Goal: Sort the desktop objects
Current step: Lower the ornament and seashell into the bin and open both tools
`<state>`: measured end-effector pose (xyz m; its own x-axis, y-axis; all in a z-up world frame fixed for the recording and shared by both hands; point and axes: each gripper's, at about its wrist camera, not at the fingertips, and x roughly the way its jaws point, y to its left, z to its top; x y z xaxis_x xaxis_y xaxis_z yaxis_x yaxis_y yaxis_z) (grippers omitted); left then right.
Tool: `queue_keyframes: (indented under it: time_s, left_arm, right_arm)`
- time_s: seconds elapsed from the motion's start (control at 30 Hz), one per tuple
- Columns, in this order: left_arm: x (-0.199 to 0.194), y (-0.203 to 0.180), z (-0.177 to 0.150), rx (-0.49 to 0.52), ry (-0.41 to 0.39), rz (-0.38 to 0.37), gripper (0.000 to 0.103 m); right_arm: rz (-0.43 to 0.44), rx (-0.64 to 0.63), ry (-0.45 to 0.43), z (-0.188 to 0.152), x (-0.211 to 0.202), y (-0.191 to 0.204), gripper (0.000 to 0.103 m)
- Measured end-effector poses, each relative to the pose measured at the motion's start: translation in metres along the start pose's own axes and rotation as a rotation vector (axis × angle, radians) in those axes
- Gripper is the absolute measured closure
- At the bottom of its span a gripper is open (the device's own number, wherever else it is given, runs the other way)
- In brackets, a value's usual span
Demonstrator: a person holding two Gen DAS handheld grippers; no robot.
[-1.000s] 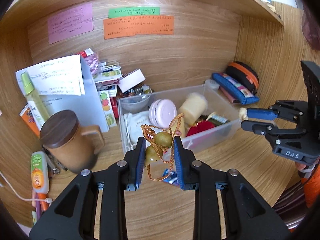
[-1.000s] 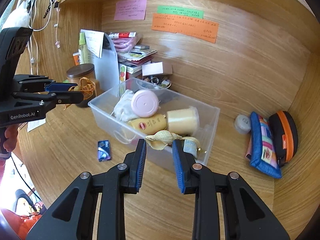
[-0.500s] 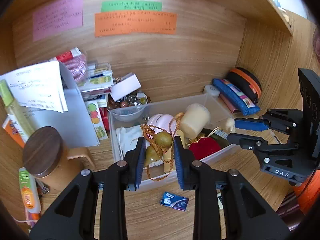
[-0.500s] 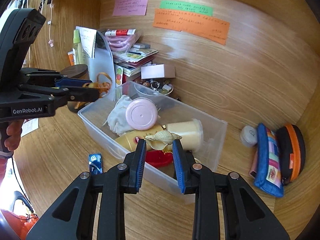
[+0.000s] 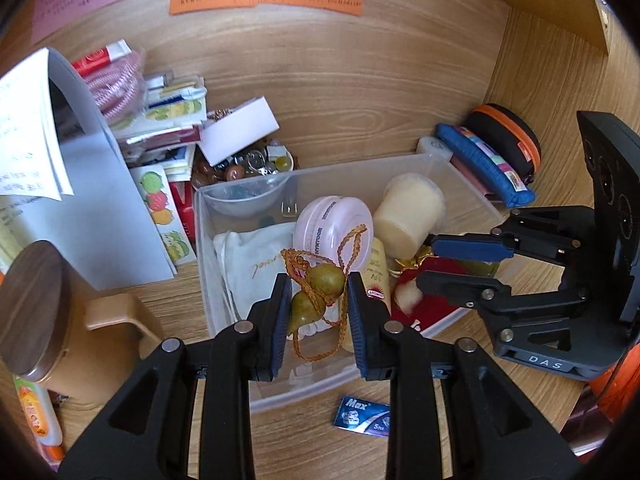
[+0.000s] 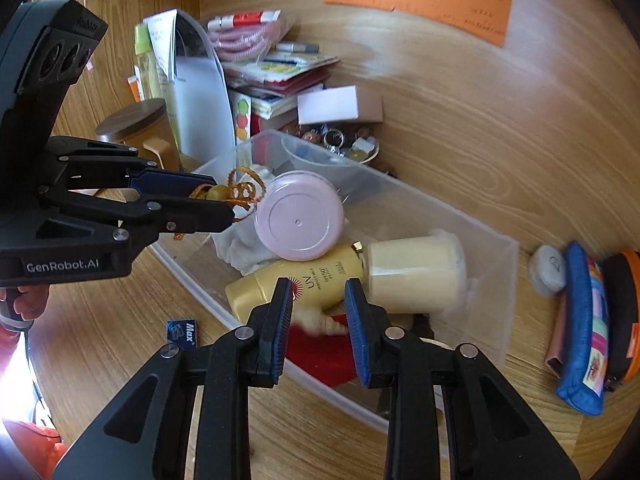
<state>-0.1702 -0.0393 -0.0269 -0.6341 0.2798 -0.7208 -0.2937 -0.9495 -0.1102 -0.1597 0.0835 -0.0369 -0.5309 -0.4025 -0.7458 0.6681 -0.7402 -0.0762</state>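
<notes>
Tongs on the left (image 5: 316, 300) were clamped on a green gourd charm (image 5: 318, 292) with its orange cord, held above the clear plastic bin (image 5: 240, 216) on the counter (image 5: 460, 120). The right tongs (image 6: 318, 310) gripped a pale seashell (image 6: 320, 322) between narrow jaws — low over the bin's red cloth (image 6: 320, 354), beside the yellow sunscreen bottle (image 6: 316, 282) and pink round case (image 6: 300, 220).

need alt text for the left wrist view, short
The left gripper grips two small green gourds on an orange cord above a clear plastic bin of toiletries. The right gripper reaches over the bin from the right, and a lidded wooden mug stands at left.
</notes>
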Motion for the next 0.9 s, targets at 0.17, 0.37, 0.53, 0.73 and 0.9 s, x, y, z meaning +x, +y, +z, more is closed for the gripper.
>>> queue_keyframes:
  time_s: [0.17, 0.37, 0.53, 0.73, 0.9]
  left_arm:
    - [0.012, 0.008, 0.000, -0.009, 0.021, -0.020, 0.076]
    - [0.021, 0.006, -0.004, 0.007, 0.041, -0.009, 0.076]
    - [0.012, 0.004, -0.004, 0.017, 0.022, 0.001, 0.074]
    - [-0.005, 0.001, -0.004, 0.022, -0.013, 0.025, 0.061]
    - [-0.019, -0.007, -0.006, 0.033, -0.039, 0.052, 0.050]
  right_arm:
    - [0.000, -0.012, 0.025, 0.003, 0.009, 0.001, 0.078]
    - [-0.010, -0.007, 0.032, 0.006, 0.012, 0.002, 0.078]
    - [-0.033, -0.017, 0.029, 0.006, 0.011, 0.005, 0.078]
    - [-0.074, -0.040, 0.014, 0.004, 0.001, 0.010, 0.078]
    - [-0.102, -0.051, -0.011, 0.001, -0.014, 0.017, 0.067]
